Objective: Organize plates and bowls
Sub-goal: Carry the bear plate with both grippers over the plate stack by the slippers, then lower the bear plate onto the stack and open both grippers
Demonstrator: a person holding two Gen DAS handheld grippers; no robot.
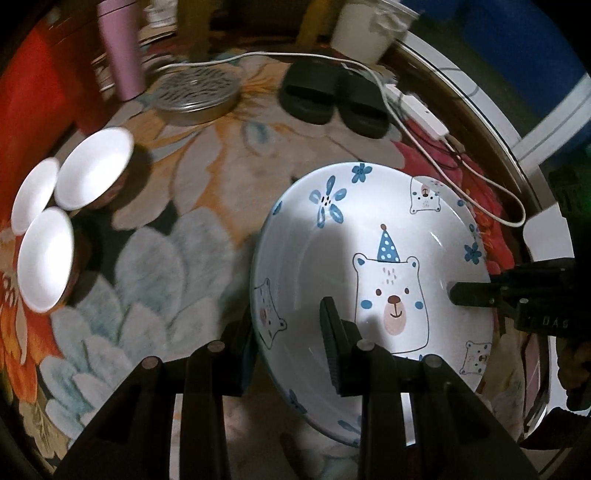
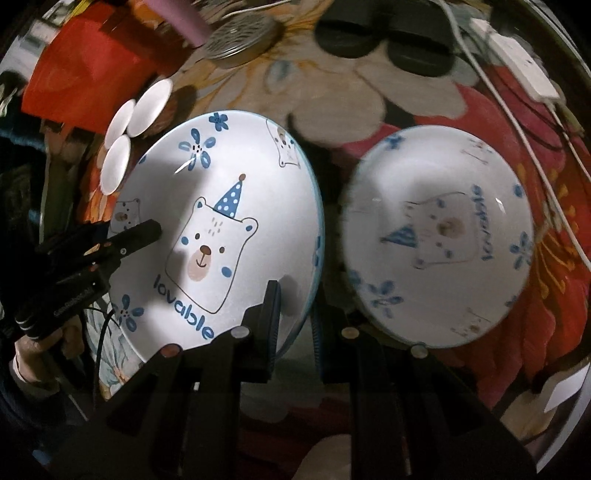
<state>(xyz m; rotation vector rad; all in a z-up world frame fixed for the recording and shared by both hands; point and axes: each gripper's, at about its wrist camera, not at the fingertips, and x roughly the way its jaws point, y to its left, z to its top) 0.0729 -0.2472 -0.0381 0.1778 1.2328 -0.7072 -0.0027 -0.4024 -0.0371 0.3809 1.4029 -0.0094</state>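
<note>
A white bear plate [image 1: 332, 236] with blue flowers hangs tilted above the flowered carpet, held by both grippers. My left gripper [image 1: 288, 325] is shut on its left rim, one finger inside the plate and one outside. My right gripper [image 2: 295, 295] is shut on the opposite rim of the same bear plate [image 2: 221, 184]. Each gripper shows in the other's view: the right gripper [image 1: 458, 293] at the plate's far edge, the left gripper [image 2: 153, 230] likewise. A second bear plate [image 2: 439, 236] lies on the carpet to the right. Three small white bowls [image 1: 92, 170] stand clustered at the left.
A pair of black slippers [image 1: 332, 92], a white cable with a power strip [image 1: 421, 110], a round metal grid lid [image 1: 195, 92], a pink bottle [image 1: 122, 48] and a white bucket [image 1: 365, 26] lie at the far side. A hand [image 2: 40, 347] holds the left gripper.
</note>
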